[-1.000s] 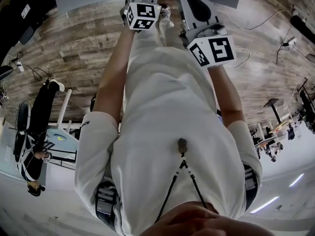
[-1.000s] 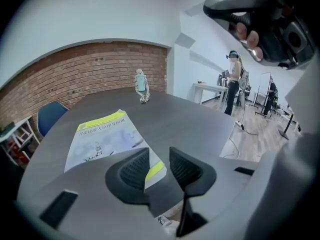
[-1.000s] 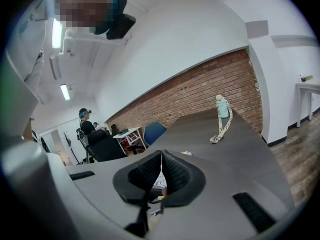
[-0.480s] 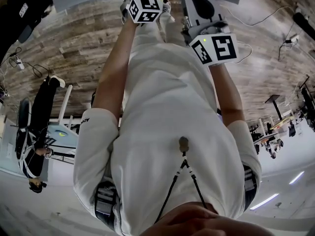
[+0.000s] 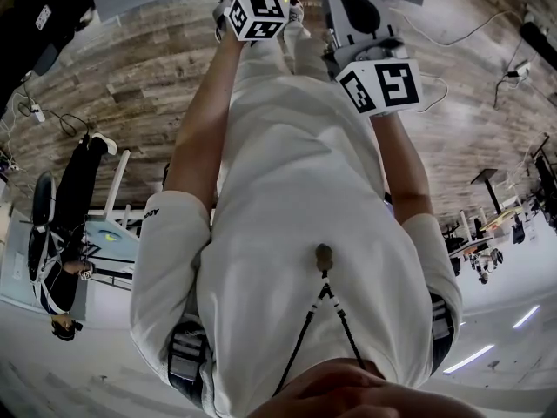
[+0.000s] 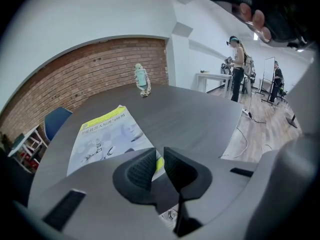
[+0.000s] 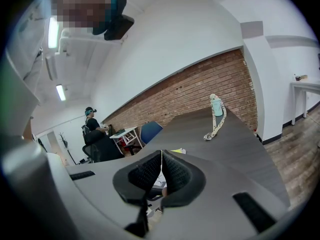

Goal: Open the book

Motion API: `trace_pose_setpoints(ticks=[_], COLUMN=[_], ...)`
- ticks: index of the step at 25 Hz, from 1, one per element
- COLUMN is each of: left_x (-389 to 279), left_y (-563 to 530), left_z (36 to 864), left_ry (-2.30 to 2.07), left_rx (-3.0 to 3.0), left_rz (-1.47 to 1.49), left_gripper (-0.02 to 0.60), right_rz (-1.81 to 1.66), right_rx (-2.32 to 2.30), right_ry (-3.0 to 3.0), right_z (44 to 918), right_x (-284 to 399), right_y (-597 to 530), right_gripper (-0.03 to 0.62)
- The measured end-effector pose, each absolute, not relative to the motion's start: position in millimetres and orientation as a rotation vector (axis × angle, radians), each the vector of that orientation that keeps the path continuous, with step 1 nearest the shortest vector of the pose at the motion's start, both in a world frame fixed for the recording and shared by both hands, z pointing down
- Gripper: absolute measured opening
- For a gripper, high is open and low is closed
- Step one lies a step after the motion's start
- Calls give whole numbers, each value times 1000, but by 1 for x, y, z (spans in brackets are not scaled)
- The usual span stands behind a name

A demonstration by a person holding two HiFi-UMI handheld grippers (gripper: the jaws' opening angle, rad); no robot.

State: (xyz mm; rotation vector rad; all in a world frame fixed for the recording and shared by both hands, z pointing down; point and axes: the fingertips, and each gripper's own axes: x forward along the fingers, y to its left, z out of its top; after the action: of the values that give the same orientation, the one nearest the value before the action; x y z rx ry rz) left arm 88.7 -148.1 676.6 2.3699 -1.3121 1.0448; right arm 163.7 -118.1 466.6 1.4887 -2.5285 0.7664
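Pale blue-white cover w/ a yellow band along its far edge and dark print below that: the book (image 6: 107, 136) lies on the grey table (image 6: 200, 114), left of centre in the left gripper view, its near corner reaching in behind the tool. Left gripper (image 6: 159, 155): jaws closing, w/ only a narrow slot left btwn the ribbed pads. A yellow-green bit of the book's near edge shows in that slot, and the pads aren't visibly pressing on it. Right gripper (image 7: 161, 158): pads together on a thin white sheet of the book seen edge-on, a fine line running up btwn them. Printed pages show just below the pads and a yellow scrap just beyond the tips. At the far side of the table a pale green bottle (image 6: 142, 79) w/ a patterned strap stands in front of the brick wall (image 6: 90, 71), and a blue chair (image 6: 54, 123) sits at the table's left. In the head view both tools are up at the table's near edge, w/ the person's white shirt (image 5: 296, 216) filling the middle and wood-plank floor (image 5: 130, 85) to either side.
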Motion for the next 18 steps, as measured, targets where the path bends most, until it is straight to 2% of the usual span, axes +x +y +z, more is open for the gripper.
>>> trace_pose_setpoints(ticks=[18], left_x=[81], left_y=[-148], left_z=[672], left_ry=[-1365], left_rx=[2349], left_rz=[1123], left_gripper=[55], right_rz=[743], right_rx=[1555], right_ry=[-2508], right_z=[456], right_x=[167], right_y=[-121], right_gripper=[37])
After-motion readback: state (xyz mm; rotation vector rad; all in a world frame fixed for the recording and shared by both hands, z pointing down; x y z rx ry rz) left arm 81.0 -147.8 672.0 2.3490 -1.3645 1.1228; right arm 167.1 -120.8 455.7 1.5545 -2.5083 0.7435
